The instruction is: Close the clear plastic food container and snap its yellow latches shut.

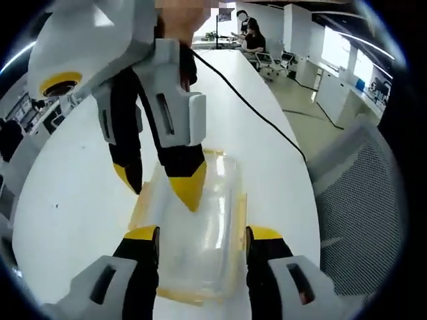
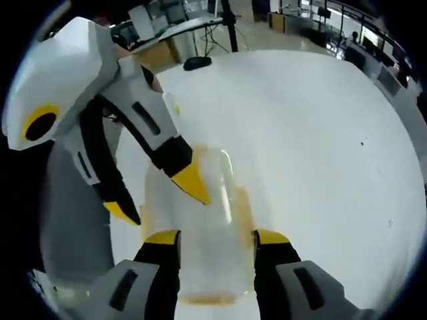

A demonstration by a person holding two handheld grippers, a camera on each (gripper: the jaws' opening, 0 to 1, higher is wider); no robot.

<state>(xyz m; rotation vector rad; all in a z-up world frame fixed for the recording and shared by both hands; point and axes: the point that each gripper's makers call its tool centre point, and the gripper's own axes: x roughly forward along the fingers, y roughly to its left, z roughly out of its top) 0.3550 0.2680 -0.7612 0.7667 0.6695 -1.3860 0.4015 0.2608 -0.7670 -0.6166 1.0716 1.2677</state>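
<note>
I have the clear plastic food container (image 1: 200,227) lying on the white worktop (image 1: 80,200), well in from its edges, lid down over the tub as far as I can judge. My left gripper (image 1: 202,235) stands spread, its 2 yellow-tipped jaws straddling the container's near end with one jaw just outside each long side. My right gripper (image 1: 160,183) comes in from the far side, its jaws also apart: one yellow tip rests on the lid near the middle, the other hangs beside the container's edge. In the right gripper view the same holds mirrored: my right gripper (image 2: 217,239) brackets its own end of the container (image 2: 207,227), and the left gripper (image 2: 163,197) has one tip on the lid.

The yellow latches (image 1: 239,210) along the sides look flared outward, not yet snapped, though the blur makes that a judgement. So I take the lid as seated and the latching as the step in hand. Next I need a tip behind 1 latch, pressing it inward and down, while the other gripper steadies the lid.
</note>
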